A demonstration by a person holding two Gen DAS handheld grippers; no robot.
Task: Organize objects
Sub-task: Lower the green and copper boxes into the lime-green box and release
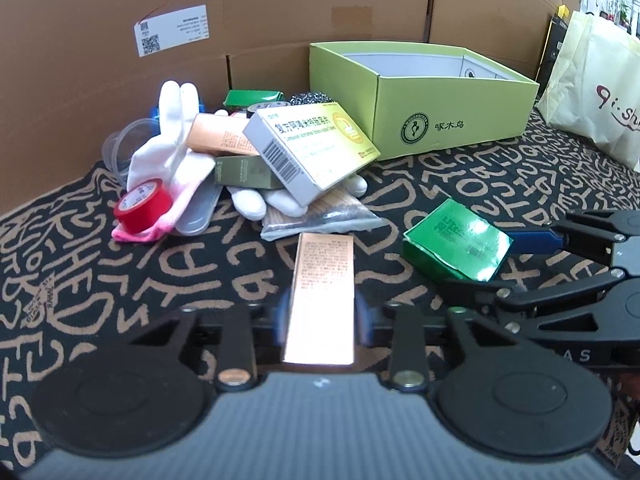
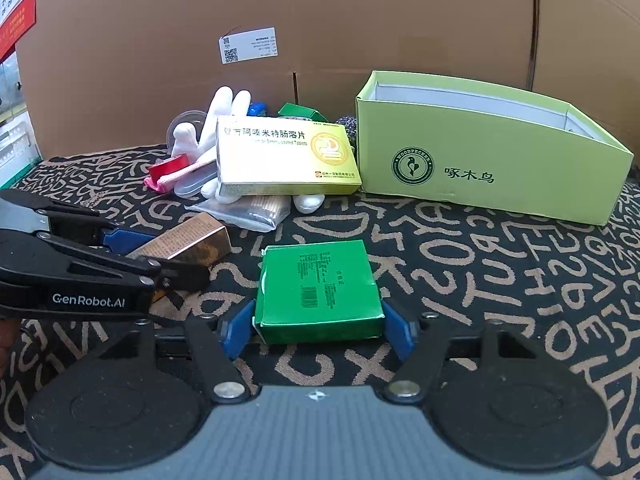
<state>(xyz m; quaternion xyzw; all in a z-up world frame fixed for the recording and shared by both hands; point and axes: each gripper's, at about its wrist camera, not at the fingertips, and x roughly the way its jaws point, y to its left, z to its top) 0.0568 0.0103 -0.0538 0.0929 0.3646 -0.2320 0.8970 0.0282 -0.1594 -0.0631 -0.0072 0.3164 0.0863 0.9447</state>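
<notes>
Two grippers were in your hands over a black tabletop (image 2: 500,264) patterned with tan letters. Your left gripper (image 1: 320,312) had its jaws clenched on a slim copper-coloured box (image 1: 322,280). Your right gripper (image 2: 318,330) held a flat green box (image 2: 318,292) between its jaws, the pads touching its sides. Toward the tabletop's far edge stood an open lime-green box (image 2: 480,160), with a heap of gloves, tape and cartons (image 2: 256,160) beside it.
</notes>
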